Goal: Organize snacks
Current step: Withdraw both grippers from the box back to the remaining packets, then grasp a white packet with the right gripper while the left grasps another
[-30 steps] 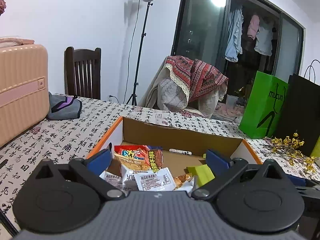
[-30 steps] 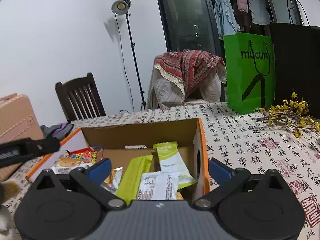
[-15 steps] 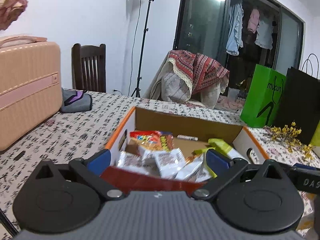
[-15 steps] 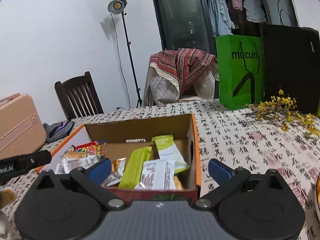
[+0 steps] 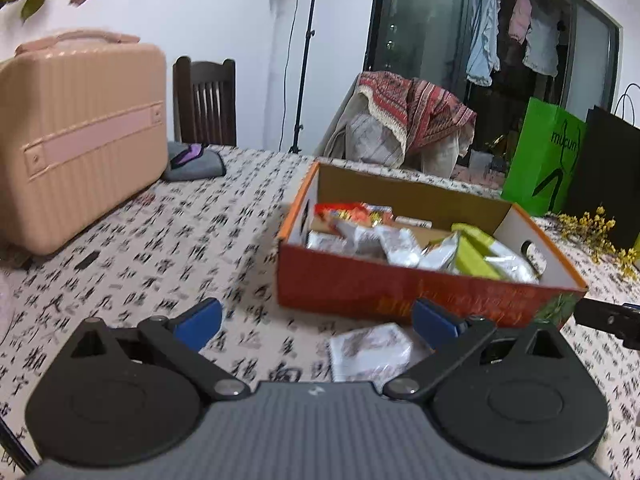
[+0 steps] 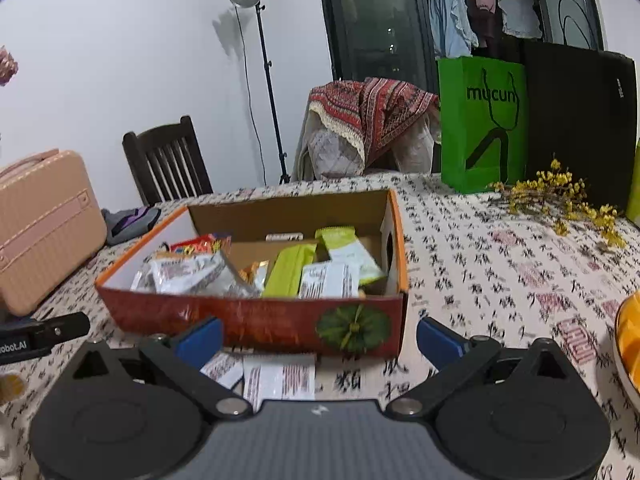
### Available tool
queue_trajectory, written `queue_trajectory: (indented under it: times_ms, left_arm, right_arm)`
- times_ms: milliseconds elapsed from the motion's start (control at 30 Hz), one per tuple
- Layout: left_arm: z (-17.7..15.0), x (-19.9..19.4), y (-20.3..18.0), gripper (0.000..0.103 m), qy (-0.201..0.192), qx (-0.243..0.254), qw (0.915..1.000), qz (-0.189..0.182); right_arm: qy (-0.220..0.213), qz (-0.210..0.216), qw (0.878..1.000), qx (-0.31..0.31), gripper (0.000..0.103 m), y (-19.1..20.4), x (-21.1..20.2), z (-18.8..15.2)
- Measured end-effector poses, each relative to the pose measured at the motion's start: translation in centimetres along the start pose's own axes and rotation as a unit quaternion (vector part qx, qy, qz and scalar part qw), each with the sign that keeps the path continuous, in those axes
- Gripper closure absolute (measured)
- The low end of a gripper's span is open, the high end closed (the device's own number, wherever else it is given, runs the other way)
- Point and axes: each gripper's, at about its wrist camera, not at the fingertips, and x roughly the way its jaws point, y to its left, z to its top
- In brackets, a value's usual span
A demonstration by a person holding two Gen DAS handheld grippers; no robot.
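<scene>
- Setting: a table under a calligraphy-print cloth [image 5: 168, 248], in a room with a pink suitcase [image 5: 80, 136], a dark chair and a green bag [image 6: 482, 120].
- Left wrist view: the left gripper [image 5: 316, 322] has drawn back from above the cardboard box [image 5: 400, 288] and now sits low, short of its red front wall. Its blue-tipped jaws stand wide apart and empty. A white snack packet [image 5: 370, 350] lies on the cloth between gripper and box, outside it.
- Right wrist view: the right gripper [image 6: 318, 336] has likewise retreated from the box [image 6: 280, 320]; its jaws are spread, holding nothing. Two white packets [image 6: 276, 374] lie just before the box front.
- Box contents: green, silver and red snack packets [image 6: 288, 274] fill the interior.
- Implication: the retreat suggests the loose packets outside are the next items to collect.
</scene>
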Motion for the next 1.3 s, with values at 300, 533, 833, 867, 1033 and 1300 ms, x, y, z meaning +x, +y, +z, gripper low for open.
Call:
queue_trajectory:
  times_ms: [300, 533, 833, 867, 1033, 1300]
  left_arm:
    - [-1.8, 0.0, 2.0, 0.000, 0.017, -0.003, 0.9999, -0.001]
    - [-2.6, 0.5, 2.3, 0.000, 0.024, 0.002, 0.9996, -0.012]
    - [-3.5, 1.3, 2.6, 0.000, 0.031, -0.004, 0.9989, -0.035]
    - [-3.6, 1.5, 2.7, 0.000, 0.035, -0.007, 0.9987, -0.037]
    - [-3.7, 1.6, 3.0, 0.000, 0.039, -0.018, 0.9980, -0.048]
    - [-3.6, 1.8, 3.7, 0.000, 0.041, -0.039, 0.9971, -0.051]
  right_arm:
    - [0.021, 0.015, 1.000, 0.006, 0.000, 0.6, -0.3, -1.9]
    - [0.042, 0.007, 0.999, 0.006, 0.000, 0.6, 0.0, -2.9]
    - [0.072, 0.009, 0.997, 0.000, 0.001, 1.0, 1.0, -4.0]
    - [0.073, 0.007, 0.997, -0.003, 0.002, 1.2, 1.1, -4.0]
    - [0.084, -0.004, 0.996, -0.012, 0.007, 1.6, 2.3, -4.0]
    - [0.101, -0.004, 0.994, -0.040, 0.016, 3.1, 4.8, -3.1]
